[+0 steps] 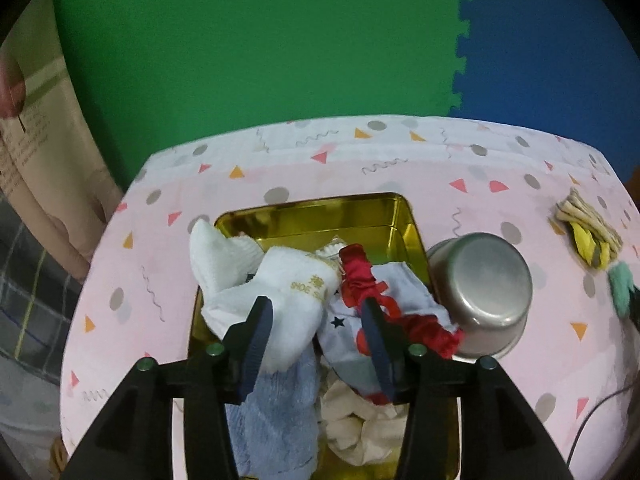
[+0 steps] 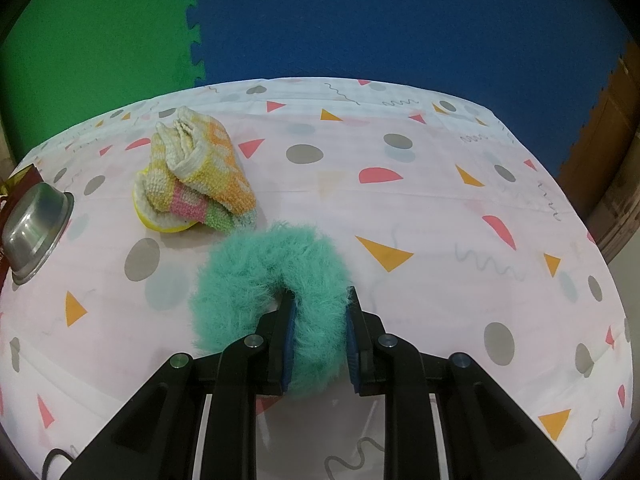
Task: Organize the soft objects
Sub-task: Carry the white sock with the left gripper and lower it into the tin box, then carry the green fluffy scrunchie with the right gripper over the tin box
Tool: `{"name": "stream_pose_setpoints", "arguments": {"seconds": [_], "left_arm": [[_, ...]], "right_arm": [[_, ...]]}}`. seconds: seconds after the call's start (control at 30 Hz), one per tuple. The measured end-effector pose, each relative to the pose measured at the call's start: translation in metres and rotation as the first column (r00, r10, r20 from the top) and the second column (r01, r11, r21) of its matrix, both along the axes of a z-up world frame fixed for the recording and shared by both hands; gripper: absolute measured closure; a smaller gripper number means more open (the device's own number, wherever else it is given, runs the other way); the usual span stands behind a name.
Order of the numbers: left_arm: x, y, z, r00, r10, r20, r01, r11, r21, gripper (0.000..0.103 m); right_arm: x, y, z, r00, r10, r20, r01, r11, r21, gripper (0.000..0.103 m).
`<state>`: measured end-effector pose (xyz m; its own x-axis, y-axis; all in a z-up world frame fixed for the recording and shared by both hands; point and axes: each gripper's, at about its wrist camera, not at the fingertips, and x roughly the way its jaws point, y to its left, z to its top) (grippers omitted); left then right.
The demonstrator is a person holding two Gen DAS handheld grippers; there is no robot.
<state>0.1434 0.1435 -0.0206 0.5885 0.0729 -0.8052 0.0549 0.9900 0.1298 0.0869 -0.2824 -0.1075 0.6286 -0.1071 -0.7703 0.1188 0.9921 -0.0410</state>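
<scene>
1. We see the left gripper (image 1: 316, 316) above the gold tin (image 1: 320, 216), jaws spread wide, pads not pressing on anything; the white sock (image 1: 272, 296) lies below, between the fingers.
2. The tin sits on the pink patterned tablecloth (image 1: 400, 160) and holds a pile of soft items: white sock at left, draped over the tin's left rim, blue towel (image 1: 276, 408) underneath, red fabric (image 1: 360, 276) on a white star-print cloth (image 1: 404, 292), cream cloth (image 1: 356, 420) nearest the camera.
3. Just right of the tin, touching its rim, we see an upturned steel bowl (image 1: 484, 288).
4. Further right, the knitted mitts (image 2: 200, 172) lie on the cloth, apart from the bowl.
5. Our right gripper (image 2: 320, 308) is clamped on the teal fluffy scrunchie (image 2: 264, 272), pads squeezing one side of the ring; the scrunchie sits just beside the mitts, on the table as far as we can tell.
</scene>
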Motion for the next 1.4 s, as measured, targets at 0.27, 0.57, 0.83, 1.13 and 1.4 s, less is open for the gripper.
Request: {"name": "stream_pose_setpoints", "arguments": {"seconds": [0.27,0.57,0.83,1.13,1.4], "left_arm": [[-0.034,0.005,0.020,0.998,0.002,0.065,-0.001,1.000,-0.013,0.055],[-0.080,0.003,0.026,0.988,0.015,0.153,-0.020,0.999,0.029,0.055],[-0.105,0.005,0.027,0.980,0.032,0.197,-0.028,0.999,-0.019,0.055],[-0.117,0.033,0.020,0.976,0.106,0.188,-0.092,0.992,-0.086,0.055],[-0.121,0.057,0.012,0.966,0.190,0.174,-0.173,0.979,-0.110,0.055]], "right_arm": [[0.000,0.001,0.000,1.000,-0.001,-0.001,0.001,1.000,-0.011,0.082],[0.000,-0.001,0.000,1.000,-0.002,-0.001,0.002,1.000,0.004,0.082],[0.000,-0.003,0.000,1.000,0.000,0.001,0.000,1.000,0.016,0.082],[-0.001,-0.002,0.001,1.000,0.004,0.008,-0.004,1.000,0.005,0.089],[-0.015,0.010,0.011,1.000,0.022,0.013,-0.022,1.000,0.020,0.090]]}}
